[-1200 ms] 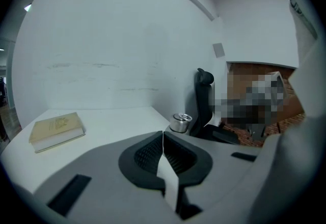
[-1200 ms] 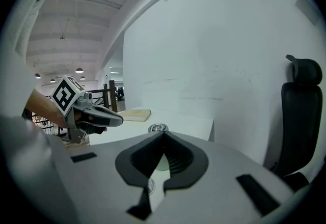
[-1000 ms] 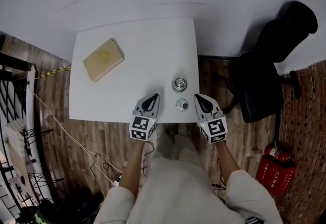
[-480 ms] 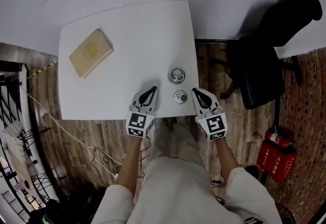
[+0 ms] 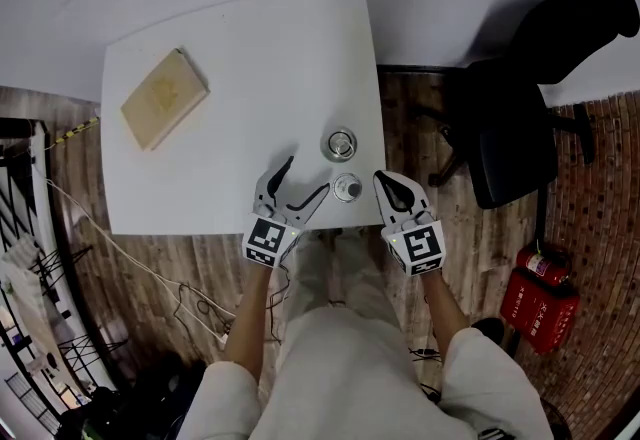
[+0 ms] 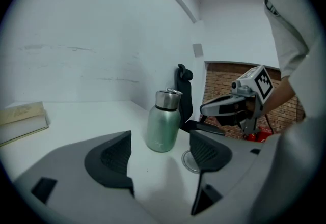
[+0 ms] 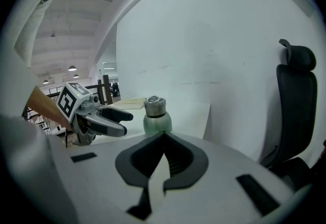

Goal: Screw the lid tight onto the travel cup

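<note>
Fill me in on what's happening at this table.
A person stands at a white table with a gripper in each hand. The green travel cup stands upright near the front edge, and the lid lies on the table just in front of it. The left gripper has just been opening its jaws, with nothing between them, and points toward the cup. The right gripper is shut and empty beside the lid. Neither touches anything.

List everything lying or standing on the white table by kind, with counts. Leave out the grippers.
travel cup: 1
loose lid: 1
tan book: 1
Total: 3
</note>
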Action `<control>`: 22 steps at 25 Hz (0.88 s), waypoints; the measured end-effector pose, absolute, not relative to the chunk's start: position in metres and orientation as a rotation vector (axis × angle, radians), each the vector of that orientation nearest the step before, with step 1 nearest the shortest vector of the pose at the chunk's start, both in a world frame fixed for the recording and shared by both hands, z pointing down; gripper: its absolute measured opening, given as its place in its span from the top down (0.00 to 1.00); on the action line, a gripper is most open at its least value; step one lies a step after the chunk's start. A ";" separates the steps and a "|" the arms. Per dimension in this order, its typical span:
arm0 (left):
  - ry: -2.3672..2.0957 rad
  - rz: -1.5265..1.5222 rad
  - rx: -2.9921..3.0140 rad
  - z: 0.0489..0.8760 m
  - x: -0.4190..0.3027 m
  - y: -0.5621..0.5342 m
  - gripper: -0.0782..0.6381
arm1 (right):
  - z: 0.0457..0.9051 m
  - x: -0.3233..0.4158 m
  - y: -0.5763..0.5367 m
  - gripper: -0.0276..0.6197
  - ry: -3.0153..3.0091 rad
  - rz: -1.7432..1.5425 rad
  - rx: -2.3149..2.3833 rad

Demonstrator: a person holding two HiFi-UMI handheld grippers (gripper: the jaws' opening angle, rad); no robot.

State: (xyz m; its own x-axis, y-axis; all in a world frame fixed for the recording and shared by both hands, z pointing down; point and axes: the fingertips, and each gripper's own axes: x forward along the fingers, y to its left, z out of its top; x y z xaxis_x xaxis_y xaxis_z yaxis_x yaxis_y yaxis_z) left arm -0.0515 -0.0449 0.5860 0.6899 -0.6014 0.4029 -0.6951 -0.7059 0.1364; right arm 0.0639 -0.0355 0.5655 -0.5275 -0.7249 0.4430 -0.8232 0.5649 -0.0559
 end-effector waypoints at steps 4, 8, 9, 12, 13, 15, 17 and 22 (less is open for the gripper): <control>-1.010 0.504 2.619 0.597 -0.048 -0.051 0.42 | 0.572 0.066 -0.038 0.96 -2.426 0.370 1.251; -0.985 0.524 2.629 0.602 -0.039 -0.054 0.42 | 0.576 0.070 -0.038 0.96 -2.417 0.377 1.248; -0.978 0.526 2.634 0.602 -0.036 -0.055 0.42 | 0.576 0.071 -0.038 0.96 -2.415 0.379 1.250; -0.969 0.529 2.643 0.601 -0.027 -0.061 0.42 | 0.577 0.073 -0.037 0.96 -2.413 0.381 1.248; -0.966 0.526 2.647 0.600 -0.024 -0.064 0.42 | 0.576 0.073 -0.037 0.96 -2.412 0.380 1.248; -0.951 0.528 2.663 0.600 -0.017 -0.069 0.42 | 0.577 0.075 -0.038 0.96 -2.405 0.381 1.250; -0.932 0.536 2.679 0.601 -0.011 -0.074 0.42 | 0.577 0.077 -0.041 0.96 -2.394 0.383 1.255; -0.920 0.543 2.704 0.604 0.001 -0.086 0.42 | 0.581 0.079 -0.043 0.96 -2.408 0.392 1.246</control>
State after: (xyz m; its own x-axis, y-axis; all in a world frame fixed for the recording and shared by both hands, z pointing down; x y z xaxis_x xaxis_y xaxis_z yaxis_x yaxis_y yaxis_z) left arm 0.0006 -0.0862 0.6041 0.7337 -0.5375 0.4157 -0.6239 -0.7752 0.0989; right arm 0.0786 -0.0429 0.5806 -0.5232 -0.7114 0.4693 -0.8236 0.5636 -0.0638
